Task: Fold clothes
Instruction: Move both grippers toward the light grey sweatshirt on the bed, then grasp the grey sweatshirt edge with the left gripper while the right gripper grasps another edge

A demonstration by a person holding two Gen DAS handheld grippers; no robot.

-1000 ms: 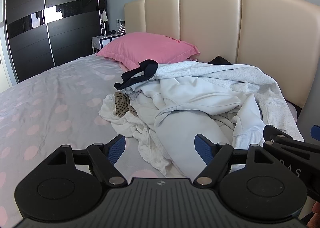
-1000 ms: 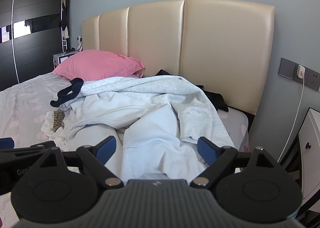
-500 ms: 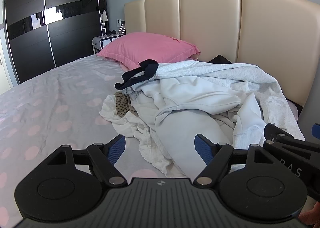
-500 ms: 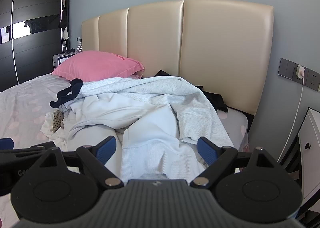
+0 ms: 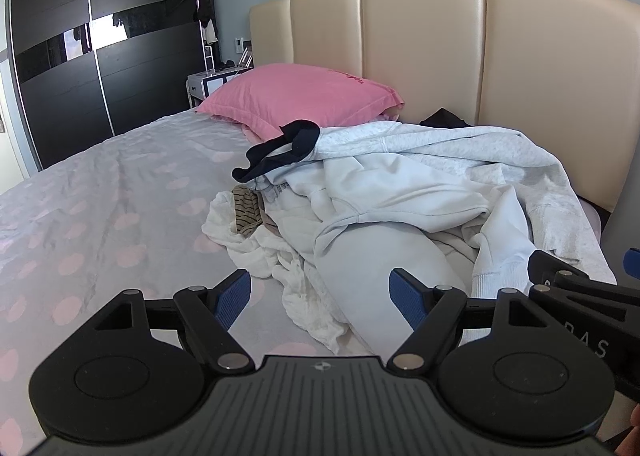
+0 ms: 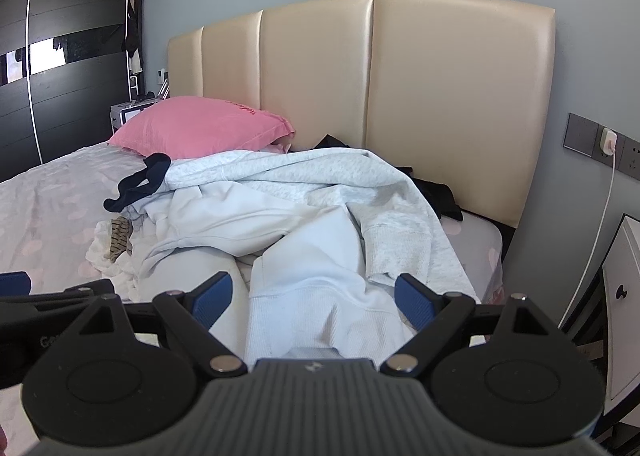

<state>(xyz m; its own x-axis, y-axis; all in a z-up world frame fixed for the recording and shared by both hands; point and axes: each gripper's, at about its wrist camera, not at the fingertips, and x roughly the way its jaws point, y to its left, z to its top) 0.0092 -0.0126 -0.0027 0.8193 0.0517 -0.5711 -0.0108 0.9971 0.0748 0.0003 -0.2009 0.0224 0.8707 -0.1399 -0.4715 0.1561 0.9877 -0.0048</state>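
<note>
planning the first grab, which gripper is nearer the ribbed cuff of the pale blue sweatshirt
Right. The right gripper hangs open directly over the ribbed cuff; the left gripper sits off to its left, above crumpled white cloth.

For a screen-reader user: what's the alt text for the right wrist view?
The open right gripper hovers over a pale blue sweatshirt in an unfolded clothes pile on a bed. Behind are a grey sweatshirt, pink pillow and beige headboard.
</note>
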